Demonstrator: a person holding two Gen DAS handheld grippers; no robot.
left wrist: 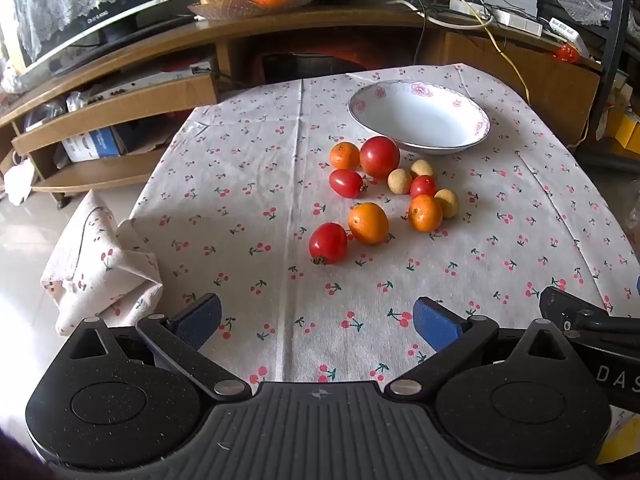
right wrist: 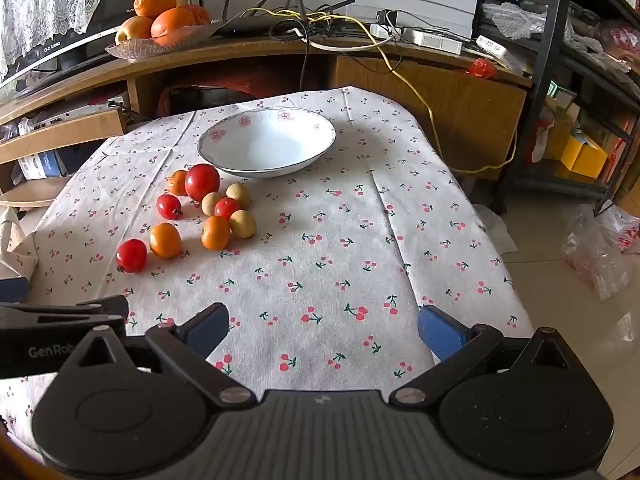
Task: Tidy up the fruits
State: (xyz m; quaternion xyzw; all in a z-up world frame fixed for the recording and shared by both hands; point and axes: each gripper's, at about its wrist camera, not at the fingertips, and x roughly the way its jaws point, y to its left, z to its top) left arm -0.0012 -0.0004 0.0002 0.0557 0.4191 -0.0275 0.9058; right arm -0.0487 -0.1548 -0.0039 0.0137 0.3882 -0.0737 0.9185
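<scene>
**Loose fruit, empty bowl**

Both tools — left tool (left wrist: pixel 316 320) and right tool (right wrist: pixel 324 326) — hover with fingers apart, holding nothing. The fruits (left wrist: pixel 384 196) lie clustered just in front of the bowl (left wrist: pixel 420 120) on the worktop (right wrist: pixel 360 260). Nudging one round piece could roll its neighbours away.

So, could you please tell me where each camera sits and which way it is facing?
Left wrist: on the left gripper, low over the near table edge, facing the fruit ahead and white bowl beyond; own blue-padded fingers wide apart, right gripper's tip at right.
Right wrist: on the right gripper, facing the bowl, fruit ahead-left; left gripper's edge at left.
Shared: bowl, fruit, cherry-print tablecloth.
</scene>
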